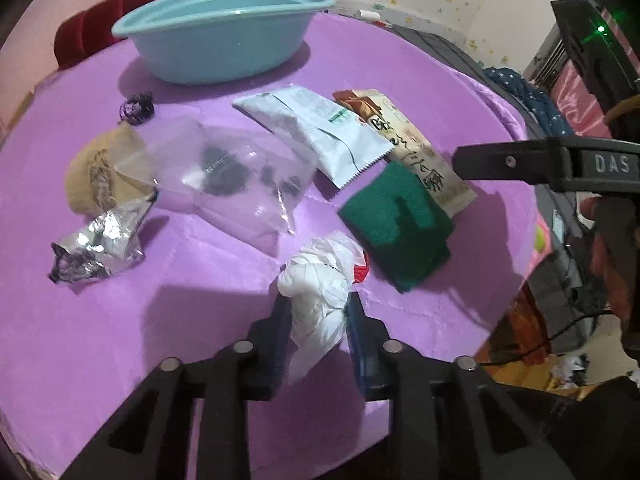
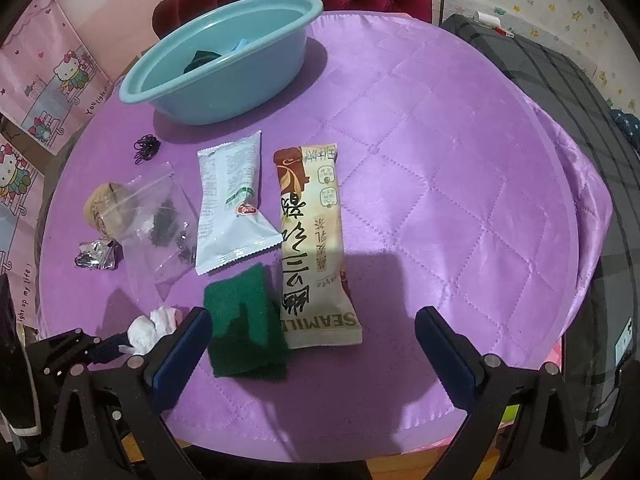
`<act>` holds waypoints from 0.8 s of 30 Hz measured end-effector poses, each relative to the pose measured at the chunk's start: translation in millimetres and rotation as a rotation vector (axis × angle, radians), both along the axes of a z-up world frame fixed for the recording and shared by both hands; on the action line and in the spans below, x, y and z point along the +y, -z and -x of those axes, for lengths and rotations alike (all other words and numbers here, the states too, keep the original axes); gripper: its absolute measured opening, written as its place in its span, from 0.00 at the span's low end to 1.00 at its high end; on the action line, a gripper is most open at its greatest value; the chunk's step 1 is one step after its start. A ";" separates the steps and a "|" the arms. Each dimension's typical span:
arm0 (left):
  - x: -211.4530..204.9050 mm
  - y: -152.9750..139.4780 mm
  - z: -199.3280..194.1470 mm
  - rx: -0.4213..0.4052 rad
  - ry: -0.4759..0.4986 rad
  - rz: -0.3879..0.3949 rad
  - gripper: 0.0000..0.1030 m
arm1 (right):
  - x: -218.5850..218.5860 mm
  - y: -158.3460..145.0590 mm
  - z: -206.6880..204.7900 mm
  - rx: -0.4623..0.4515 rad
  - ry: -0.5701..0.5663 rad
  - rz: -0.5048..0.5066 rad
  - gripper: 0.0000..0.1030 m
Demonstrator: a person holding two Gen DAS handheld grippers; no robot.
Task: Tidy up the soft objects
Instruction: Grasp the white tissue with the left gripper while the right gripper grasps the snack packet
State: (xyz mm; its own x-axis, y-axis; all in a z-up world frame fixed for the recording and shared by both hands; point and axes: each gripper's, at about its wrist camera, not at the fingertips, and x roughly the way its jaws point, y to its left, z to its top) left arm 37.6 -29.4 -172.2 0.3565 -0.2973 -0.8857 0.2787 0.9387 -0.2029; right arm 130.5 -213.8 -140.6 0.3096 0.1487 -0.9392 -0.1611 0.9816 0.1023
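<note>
The left gripper (image 1: 318, 316) has its two fingers drawn in tight on a crumpled white plastic bag (image 1: 320, 280), which bulges up between the blue pads and rests on the purple quilted cloth (image 2: 440, 160) that covers the counter. A scrap of red shows at the bag's right edge.

The right gripper (image 2: 314, 330) hangs over the near side of the counter with its fingers spread wide and nothing between the pads. Under it lie a folded green scouring pad (image 2: 244, 332) and the near end of a long cream snack packet (image 2: 316, 248), the two touching side by side.

Just left of the snack packet lies a white pouch (image 2: 232, 200), and left of that a clear zip bag (image 2: 156, 208) with dark bits inside. The zip bag partly covers a tan round thing (image 2: 98, 204); a crushed foil wrapper (image 2: 98, 256) sits just in front of it. A small knot of black hair ties (image 2: 146, 148) lies near the far edge, beside a light blue basin (image 2: 256, 80). Inside the basin something dark green and something pale blue are visible.
</note>
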 end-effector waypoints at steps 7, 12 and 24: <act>3.7 -11.8 4.4 -0.020 0.007 -0.013 0.25 | -3.2 7.0 -10.2 0.019 -0.003 -0.003 1.00; 2.4 -16.0 6.2 -0.027 0.010 -0.030 0.25 | -0.2 15.5 -21.9 0.027 -0.018 0.012 0.90; 3.4 -16.2 -1.3 -0.043 -0.007 -0.029 0.25 | 13.8 46.0 -47.2 0.074 -0.045 0.045 0.58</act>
State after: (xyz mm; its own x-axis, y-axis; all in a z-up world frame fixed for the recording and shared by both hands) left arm 38.9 -26.0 -156.0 0.3961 -0.2689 -0.8779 0.2799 0.9460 -0.1635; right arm 177.7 -200.0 -186.6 0.2331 0.1184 -0.9652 -0.1989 0.9774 0.0719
